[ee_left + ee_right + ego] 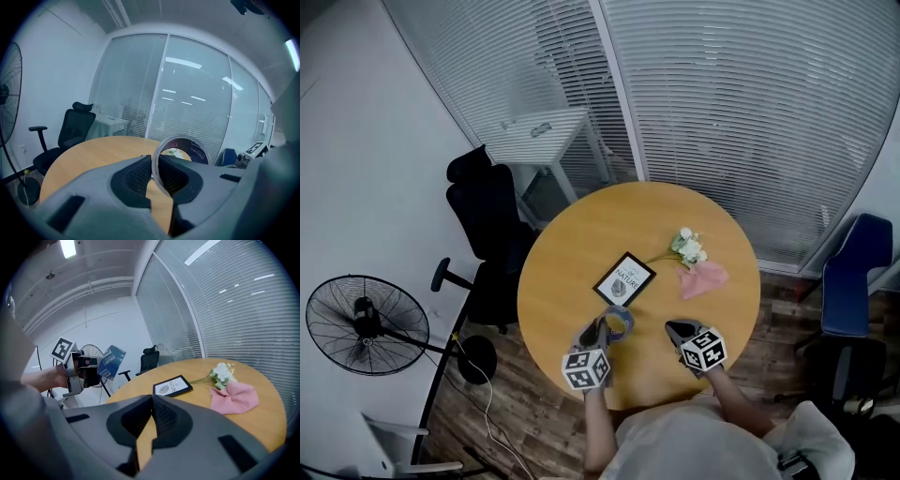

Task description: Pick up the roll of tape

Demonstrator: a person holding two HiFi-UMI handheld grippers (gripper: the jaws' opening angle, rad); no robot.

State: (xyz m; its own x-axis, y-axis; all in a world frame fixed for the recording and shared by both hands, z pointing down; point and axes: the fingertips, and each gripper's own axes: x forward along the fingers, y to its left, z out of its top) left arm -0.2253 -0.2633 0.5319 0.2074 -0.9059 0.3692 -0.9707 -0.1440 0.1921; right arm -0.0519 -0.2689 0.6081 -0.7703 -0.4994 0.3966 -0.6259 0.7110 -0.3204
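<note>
Roll of tape (197, 151): a grey ring with a blue printed label, standing on edge. It is held up off the round wooden table (572, 272), over the near side by the person.
Tape relative to the tool: the ring's wall is pinched between the 2 jaws of the left gripper (154, 159). 1 jaw sits inside the ring and 1 outside, and most of the ring sticks out past the jaw tips.
Left gripper: clamped on the tape, held in the person's left hand, tilted slightly downward.
Right gripper (152, 399): jaws pressed together with nothing between them. It is just right of the left gripper and apart from the tape.
Picture frame (624, 279): black, lying flat mid-table just beyond the tape. It holds a white print with a leaf and the word NATURE.
Flowers (688, 247): a small white sprig lying right of the frame.
Pink cloth (703, 277): crumpled, touching the flowers on their near side.
Around the table: a black office chair (487, 225) and a standing fan (366, 323) at left, and a blue chair (853, 272) at right.
</note>
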